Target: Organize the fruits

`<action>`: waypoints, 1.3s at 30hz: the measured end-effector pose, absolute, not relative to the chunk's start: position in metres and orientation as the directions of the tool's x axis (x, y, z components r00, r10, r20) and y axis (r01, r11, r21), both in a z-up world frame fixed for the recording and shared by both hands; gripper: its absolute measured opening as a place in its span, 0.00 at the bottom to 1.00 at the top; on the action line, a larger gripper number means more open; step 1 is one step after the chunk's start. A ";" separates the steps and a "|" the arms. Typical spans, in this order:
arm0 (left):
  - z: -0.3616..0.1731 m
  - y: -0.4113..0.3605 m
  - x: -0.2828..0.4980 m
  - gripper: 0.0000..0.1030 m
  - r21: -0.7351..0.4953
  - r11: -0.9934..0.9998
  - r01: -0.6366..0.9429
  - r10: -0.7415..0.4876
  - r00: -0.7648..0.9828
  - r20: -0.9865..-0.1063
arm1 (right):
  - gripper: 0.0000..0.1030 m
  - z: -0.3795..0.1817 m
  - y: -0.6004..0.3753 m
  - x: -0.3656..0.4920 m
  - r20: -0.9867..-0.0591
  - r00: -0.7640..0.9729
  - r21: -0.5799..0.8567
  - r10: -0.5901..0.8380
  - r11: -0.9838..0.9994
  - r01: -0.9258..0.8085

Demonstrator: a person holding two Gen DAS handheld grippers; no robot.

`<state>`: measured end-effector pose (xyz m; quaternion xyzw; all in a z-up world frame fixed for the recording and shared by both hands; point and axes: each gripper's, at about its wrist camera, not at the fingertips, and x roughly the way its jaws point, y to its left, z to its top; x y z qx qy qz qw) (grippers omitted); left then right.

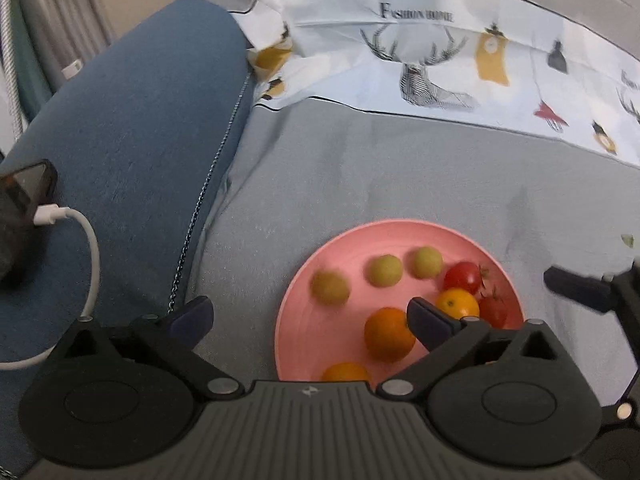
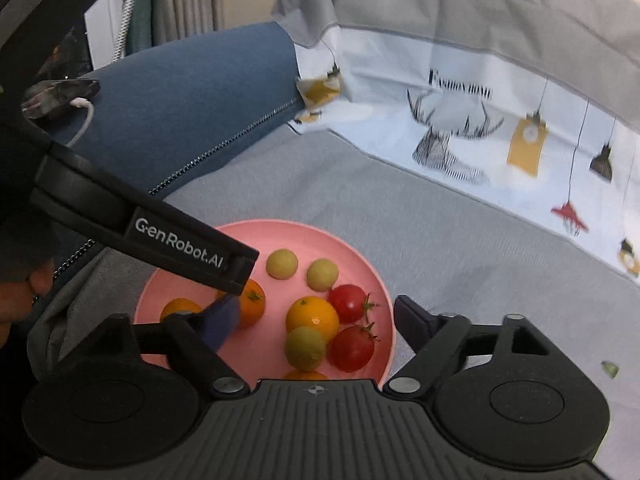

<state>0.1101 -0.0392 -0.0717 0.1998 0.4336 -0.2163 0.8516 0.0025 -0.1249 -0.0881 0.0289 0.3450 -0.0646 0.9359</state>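
Observation:
A pink plate [image 1: 304, 280] [image 2: 360, 264] lies on a grey sheet and holds several fruits: green ones [image 1: 385, 270] [image 2: 282, 264], oranges [image 1: 389, 334] [image 2: 312, 318] and red tomatoes [image 1: 462, 276] [image 2: 352, 348]. My left gripper [image 1: 308, 316] is open and empty, its right finger over the plate beside an orange. My right gripper [image 2: 316, 320] is open and empty, spread wide just above the plate's near fruits. The left gripper's body [image 2: 160, 236] crosses the right wrist view over the plate's left side.
A blue cushion [image 1: 132, 128] [image 2: 192, 112] lies to the left, with a phone [image 1: 24, 192] and white charging cable [image 1: 90, 248] on it. A printed white cloth [image 1: 420, 48] [image 2: 480, 128] rises at the back. A small green scrap [image 2: 610, 369] lies right of the plate.

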 end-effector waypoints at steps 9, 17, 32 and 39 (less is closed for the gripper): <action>-0.047 -0.003 0.067 1.00 0.138 0.843 0.519 -0.168 0.499 -0.850 | 0.95 -0.070 -0.123 -0.043 -0.712 0.691 0.087 -0.128 0.960 0.267; -0.011 0.028 0.015 1.00 0.133 0.858 0.497 -0.189 0.545 -0.817 | 0.97 -0.039 -0.110 -0.109 -0.689 0.692 0.130 -0.213 0.904 0.408; 0.027 0.067 -0.067 1.00 0.126 0.871 0.475 -0.225 0.614 -0.756 | 0.99 0.003 -0.058 -0.184 -0.560 0.780 0.045 -0.279 0.930 0.364; 0.031 0.075 -0.091 1.00 0.144 0.876 0.460 -0.220 0.647 -0.730 | 0.99 0.008 -0.051 -0.205 -0.530 0.792 0.041 -0.302 0.924 0.380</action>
